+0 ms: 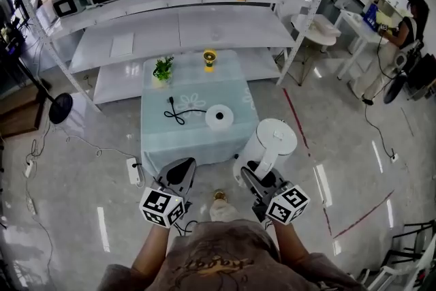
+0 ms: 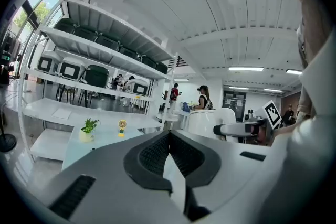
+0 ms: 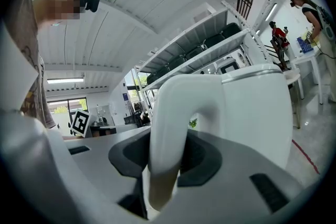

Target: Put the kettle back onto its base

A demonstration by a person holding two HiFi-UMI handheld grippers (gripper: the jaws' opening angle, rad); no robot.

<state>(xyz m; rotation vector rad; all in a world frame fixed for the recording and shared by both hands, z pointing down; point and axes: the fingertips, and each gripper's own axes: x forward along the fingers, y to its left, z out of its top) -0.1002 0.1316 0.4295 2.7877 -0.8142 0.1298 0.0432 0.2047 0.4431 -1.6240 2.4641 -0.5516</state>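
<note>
The right tool [image 1: 252,177] grips the kettle [image 1: 271,143] by its stiff handle [image 3: 169,134], the sensible hold. Its smooth plastic body is likely heavy if filled. The left tool [image 1: 178,175] is closed, empty.

Left gripper: we hold our grey two-jaw left gripper [image 1: 181,170] pointing forward, about level, alongside the right one.
Left fingers: its dark ribbed fingers [image 2: 155,153] meet at the tips, nothing between them.
Right gripper: our grey two-jaw right gripper [image 1: 253,177] points forward and level.
Right fingers: its dark fingers [image 3: 202,157] clamp the handle of the white plastic kettle [image 1: 271,141] from both sides.
Forearms: our bare forearms [image 1: 146,252] reach forward, side by side.
</note>
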